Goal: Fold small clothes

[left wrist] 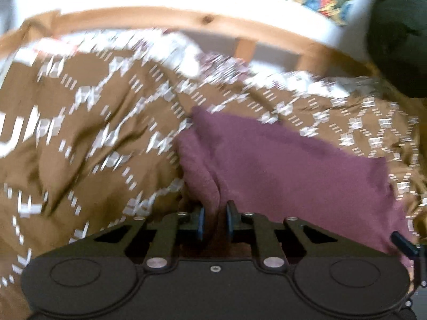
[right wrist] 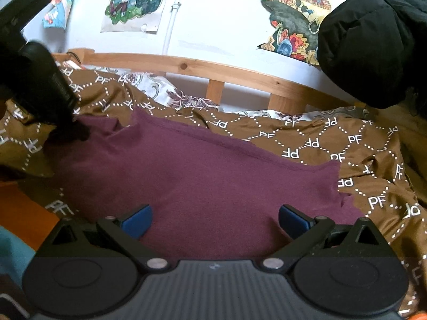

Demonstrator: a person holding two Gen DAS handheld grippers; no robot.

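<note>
Garment: the small plum-purple knit garment point(right wrist: 202, 176) lies spread on the bed, across the brown bedcover printed with white dotted diamonds and "PF" letters point(right wrist: 347, 144); its far hemmed edge runs roughly straight; the near part passes under your right claw.

Left claw: your left claw point(left wrist: 215, 222) is pressed together on a bunched fold of the purple garment at its left end; its own view is blurred, so you seem to be moving that end.

Right claw: your right claw point(right wrist: 214, 220) is spread wide, its blue pads point(right wrist: 138, 220) just above the cloth and pinching nothing.

Progress: early, by the look of it; most of the garment still lies as one flat layer, with only the left end gathered; no finished fold shows; carrying that end across, smoothing and any second fold are left to you.

Surroundings: a pine bed rail point(right wrist: 240, 76) behind the cover; drawings on the white wall point(right wrist: 136, 0); a black padded jacket point(right wrist: 373, 40) hanging at the right.
</note>
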